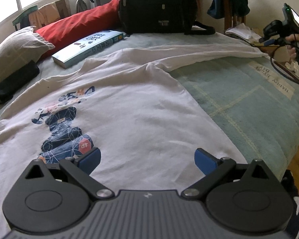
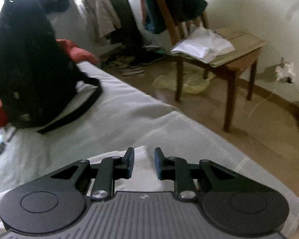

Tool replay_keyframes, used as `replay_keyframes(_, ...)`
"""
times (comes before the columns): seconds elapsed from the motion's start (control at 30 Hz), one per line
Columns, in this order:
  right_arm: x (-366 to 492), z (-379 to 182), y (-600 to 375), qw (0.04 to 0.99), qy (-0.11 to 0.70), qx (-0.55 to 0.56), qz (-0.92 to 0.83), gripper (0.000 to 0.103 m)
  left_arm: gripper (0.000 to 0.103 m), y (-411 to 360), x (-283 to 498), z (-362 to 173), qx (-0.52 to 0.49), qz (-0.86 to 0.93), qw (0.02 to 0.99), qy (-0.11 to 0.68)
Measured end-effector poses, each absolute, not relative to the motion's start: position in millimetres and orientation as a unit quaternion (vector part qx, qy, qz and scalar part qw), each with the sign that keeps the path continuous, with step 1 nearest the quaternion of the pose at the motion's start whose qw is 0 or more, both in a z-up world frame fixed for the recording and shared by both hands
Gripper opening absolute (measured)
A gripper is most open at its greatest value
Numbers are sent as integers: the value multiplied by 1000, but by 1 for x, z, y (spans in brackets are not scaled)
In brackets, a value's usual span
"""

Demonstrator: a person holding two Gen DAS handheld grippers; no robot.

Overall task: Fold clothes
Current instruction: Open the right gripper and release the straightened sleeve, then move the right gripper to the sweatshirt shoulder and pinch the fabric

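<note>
A white T-shirt (image 1: 129, 109) with a blue and orange print lies spread face up on the pale green bedspread (image 1: 239, 99). One long sleeve (image 1: 209, 53) is stretched out to the far right edge of the bed. My left gripper (image 1: 147, 159) hovers just above the shirt's lower part, its blue pads wide apart with nothing between them. My right gripper (image 2: 144, 163) is at the sleeve's end, near the bed edge. Its jaws stand a little apart and the white sleeve cloth (image 2: 143, 174) lies loose in the gap beneath them. A hand (image 1: 297, 45) holding that gripper shows at the right.
A black backpack (image 1: 157, 6) stands at the head of the bed, with a book (image 1: 87, 47), a red pillow (image 1: 75, 27), a beige pillow (image 1: 16, 45) and a black case (image 1: 18, 81) to its left. A wooden chair (image 2: 229, 63) with papers stands on the floor beside the bed.
</note>
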State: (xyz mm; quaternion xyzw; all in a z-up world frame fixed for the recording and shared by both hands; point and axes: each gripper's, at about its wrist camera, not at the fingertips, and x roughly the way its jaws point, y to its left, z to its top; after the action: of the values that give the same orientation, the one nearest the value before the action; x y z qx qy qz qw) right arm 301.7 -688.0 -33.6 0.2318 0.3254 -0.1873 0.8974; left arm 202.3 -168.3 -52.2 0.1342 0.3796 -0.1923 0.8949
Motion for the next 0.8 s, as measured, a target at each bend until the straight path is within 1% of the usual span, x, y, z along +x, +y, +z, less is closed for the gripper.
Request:
replay_keyframes(0.13, 307, -29, -646, 908, 334, 230, -108, 38, 100, -165, 199, -49, 134, -191, 897, 375)
replay_keyframes(0.27, 327, -33, -584, 913, 357, 192, -37, 42, 100, -159, 197, -45, 135, -183, 901, 369)
replay_keyframes(0.33, 337, -38, -556, 915, 366, 167, -16, 46, 100, -153, 198, -44, 132, -177, 903, 368)
replay_keyframes(0.43, 347, -52, -526, 911, 387, 141, 3, 47, 100, -140, 202, -42, 125, -164, 907, 368)
replay_keyframes(0.57, 336, -69, -526, 908, 398, 133, 0, 47, 100, -119, 212, -43, 110, -143, 911, 370)
replay_keyframes(0.67, 327, -59, -530, 907, 400, 134, -11, 48, 100, -102, 225, -42, 95, -135, 913, 372)
replay_keyframes(0.8, 332, -38, -508, 911, 398, 109, 7, 48, 100, -87, 247, -32, 77, -159, 913, 367)
